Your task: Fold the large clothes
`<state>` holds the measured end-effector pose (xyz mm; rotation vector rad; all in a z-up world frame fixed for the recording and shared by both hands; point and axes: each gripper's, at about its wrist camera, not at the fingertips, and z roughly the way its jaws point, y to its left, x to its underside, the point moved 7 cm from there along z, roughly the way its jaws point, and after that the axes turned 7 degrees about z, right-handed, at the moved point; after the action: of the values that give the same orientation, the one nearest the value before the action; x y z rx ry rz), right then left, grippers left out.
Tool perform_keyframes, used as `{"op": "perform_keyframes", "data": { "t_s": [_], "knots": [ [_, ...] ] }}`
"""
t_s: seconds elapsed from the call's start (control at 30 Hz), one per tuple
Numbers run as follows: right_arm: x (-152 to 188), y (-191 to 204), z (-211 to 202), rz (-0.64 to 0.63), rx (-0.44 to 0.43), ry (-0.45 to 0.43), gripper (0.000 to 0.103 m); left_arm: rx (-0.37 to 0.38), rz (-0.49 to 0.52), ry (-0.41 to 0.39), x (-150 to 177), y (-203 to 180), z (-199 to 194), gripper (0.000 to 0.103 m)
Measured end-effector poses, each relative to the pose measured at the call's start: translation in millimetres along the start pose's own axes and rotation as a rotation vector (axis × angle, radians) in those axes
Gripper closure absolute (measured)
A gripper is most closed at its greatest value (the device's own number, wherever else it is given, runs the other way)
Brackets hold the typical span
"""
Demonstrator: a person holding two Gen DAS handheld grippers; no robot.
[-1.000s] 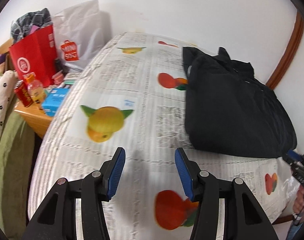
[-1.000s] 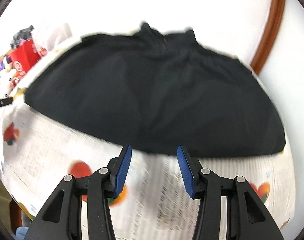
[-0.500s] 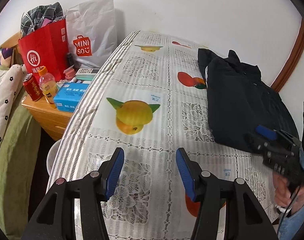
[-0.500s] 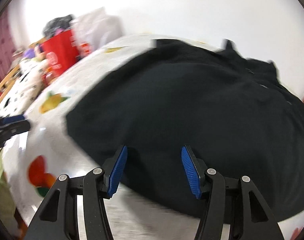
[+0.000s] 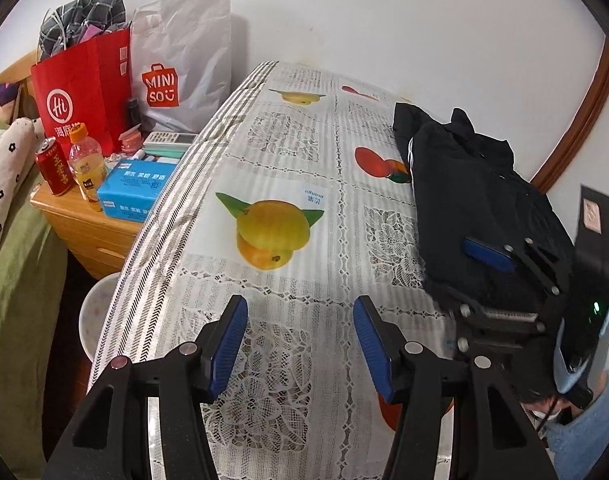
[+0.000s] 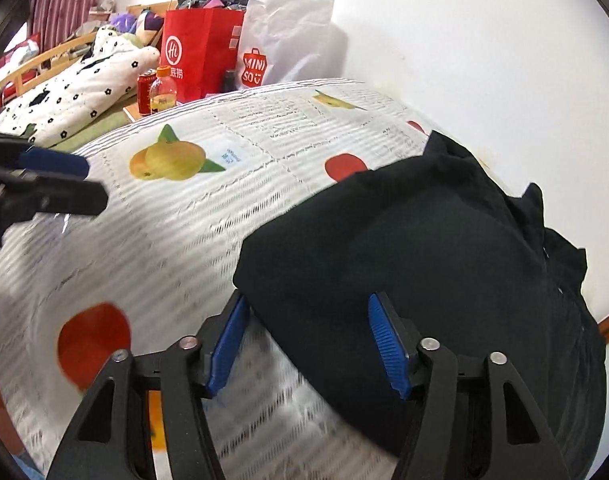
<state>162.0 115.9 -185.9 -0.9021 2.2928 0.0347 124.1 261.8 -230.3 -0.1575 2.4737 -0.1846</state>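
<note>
Right wrist view only: bed quilt (image 6: 76, 92), curtain (image 6: 64, 4).

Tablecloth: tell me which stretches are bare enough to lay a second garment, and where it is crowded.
Free: the fruit-print tablecloth from its striped left edge across to the folded black garment, and the near strip ahead of the left tongs. Crowded: the right side under the garment and right tongs, and the wooden nightstand packed with bags, drinks and a tissue pack.

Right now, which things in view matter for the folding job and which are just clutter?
Job:
- black garment
- table under the fruit-print cloth
- right claw, open at the garment's near corner
- left claw, open over bare cloth

Clutter:
- red bag
- white bag
- tissue box
- can
- bottle
</note>
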Motion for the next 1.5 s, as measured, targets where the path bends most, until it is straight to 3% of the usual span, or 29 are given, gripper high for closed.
{"op": "perform_keyframes", "data": {
  "t_s": [0.07, 0.13, 0.23, 0.37, 0.47, 0.57, 0.7, 0.83, 0.93, 1.07, 1.13, 1.33, 1.5],
  "knots": [
    [-7, 4, 7, 0.004, -0.005, 0.017, 0.074, 0.005, -0.004, 0.002, 1, 1, 1, 0.05],
    [-11, 5, 10, -0.004, 0.024, 0.023, 0.088, 0.003, -0.007, 0.004, 2, 1, 1, 0.05],
    [-24, -4, 3, 0.068, -0.015, 0.005, 0.094, 0.001, -0.008, 0.011, 3, -2, 3, 0.05],
    [-44, -46, -43, 0.233, -0.072, -0.135, 0.094, 0.001, 0.017, 0.016, 1, -15, 3, 0.05],
    [-48, -99, -81, 0.383, -0.105, -0.236, 0.094, 0.014, 0.05, 0.002, -6, -31, 0, 0.05],
    [-35, -157, -109, 0.545, -0.097, -0.302, 0.094, 0.04, 0.082, -0.022, -14, -52, -3, 0.05],
    [7, -221, -130, 0.711, -0.021, -0.347, 0.094, 0.092, 0.129, -0.039, -23, -87, 0, 0.05],
    [56, -260, -128, 0.812, 0.043, -0.308, 0.094, 0.132, 0.198, -0.031, -26, -128, 8, 0.05],
    [98, -281, -113, 0.86, 0.078, -0.226, 0.094, 0.167, 0.243, -0.022, -24, -161, 14, 0.05],
    [138, -286, -94, 0.913, 0.078, -0.145, 0.091, 0.211, 0.296, 0.004, -15, -202, 26, 0.05],
    [152, -285, -90, 0.9, 0.093, -0.106, 0.085, 0.228, 0.323, 0.023, -9, -221, 33, 0.05],
    [181, -293, -116, 0.806, 0.188, -0.096, 0.072, 0.269, 0.391, 0.063, 4, -269, 49, 0.05],
    [218, -321, -122, 0.778, 0.304, -0.042, 0.07, 0.285, 0.417, 0.08, 12, -298, 62, 0.05]
  ]
}}
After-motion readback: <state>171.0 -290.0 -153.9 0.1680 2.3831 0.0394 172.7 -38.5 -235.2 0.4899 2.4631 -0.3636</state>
